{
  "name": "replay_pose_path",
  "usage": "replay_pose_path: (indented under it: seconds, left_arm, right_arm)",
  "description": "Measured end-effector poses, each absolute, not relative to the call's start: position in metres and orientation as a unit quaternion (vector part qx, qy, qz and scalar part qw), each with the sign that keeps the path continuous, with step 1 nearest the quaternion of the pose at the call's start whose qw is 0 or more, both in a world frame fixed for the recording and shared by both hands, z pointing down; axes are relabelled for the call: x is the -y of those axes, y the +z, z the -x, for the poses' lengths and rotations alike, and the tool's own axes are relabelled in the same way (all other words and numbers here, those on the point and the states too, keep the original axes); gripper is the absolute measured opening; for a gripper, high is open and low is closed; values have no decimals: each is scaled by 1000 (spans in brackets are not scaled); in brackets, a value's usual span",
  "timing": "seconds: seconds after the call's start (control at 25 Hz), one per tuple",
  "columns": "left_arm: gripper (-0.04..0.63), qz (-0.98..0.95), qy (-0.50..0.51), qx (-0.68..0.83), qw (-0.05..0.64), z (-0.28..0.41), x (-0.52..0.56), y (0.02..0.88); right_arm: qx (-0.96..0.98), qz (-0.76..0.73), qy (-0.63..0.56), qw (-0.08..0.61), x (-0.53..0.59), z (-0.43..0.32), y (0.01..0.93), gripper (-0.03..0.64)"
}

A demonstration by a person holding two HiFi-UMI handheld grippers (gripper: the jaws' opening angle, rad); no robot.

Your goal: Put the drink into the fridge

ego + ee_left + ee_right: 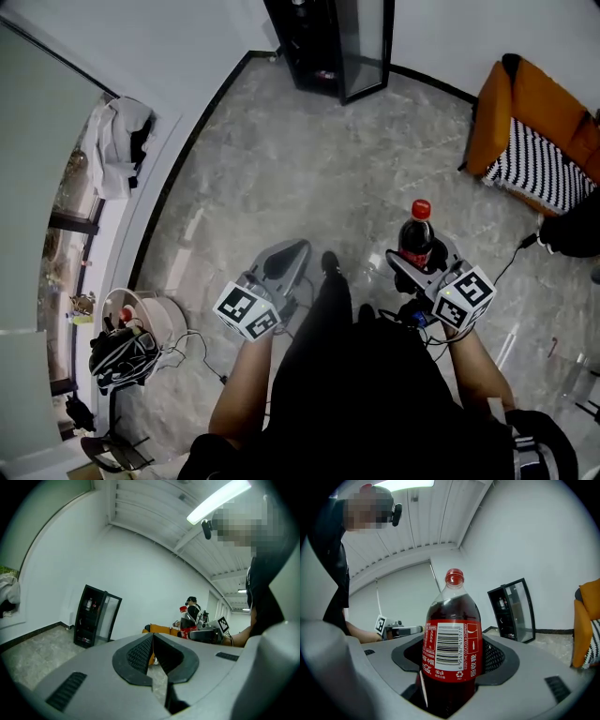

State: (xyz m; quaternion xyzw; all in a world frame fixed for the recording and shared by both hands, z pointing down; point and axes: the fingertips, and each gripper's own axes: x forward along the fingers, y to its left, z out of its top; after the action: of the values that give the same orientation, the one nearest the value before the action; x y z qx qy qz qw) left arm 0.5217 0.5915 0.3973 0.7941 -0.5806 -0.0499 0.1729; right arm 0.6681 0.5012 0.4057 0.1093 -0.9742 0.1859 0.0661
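The right gripper (452, 660) clamps its jaws around a dark plastic cola bottle with a red cap and red label (452, 644), held upright above the grey marble floor (309, 169). Only the right gripper view shows the label's barcode; the head view catches cap and shoulders from above. The left gripper (152, 651) has its jaws pressed together, empty. The black glass-door fridge (342, 47) stands well apart, by the far wall.

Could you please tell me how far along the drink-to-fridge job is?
Done: the right gripper holds the cola bottle upright. In hand: the carry, with the left gripper shut and empty. Left: cross the floor to the black fridge, whose glass door looks open, and set the bottle inside.
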Motion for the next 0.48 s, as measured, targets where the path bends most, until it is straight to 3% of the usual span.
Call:
replay_pose_path:
  seconds: [0.48]
  left_arm:
    - [11,-790,-102,581,166,-374,-493,396]
  right_arm:
    - [975,-103,172,95,-412,-514,395,313]
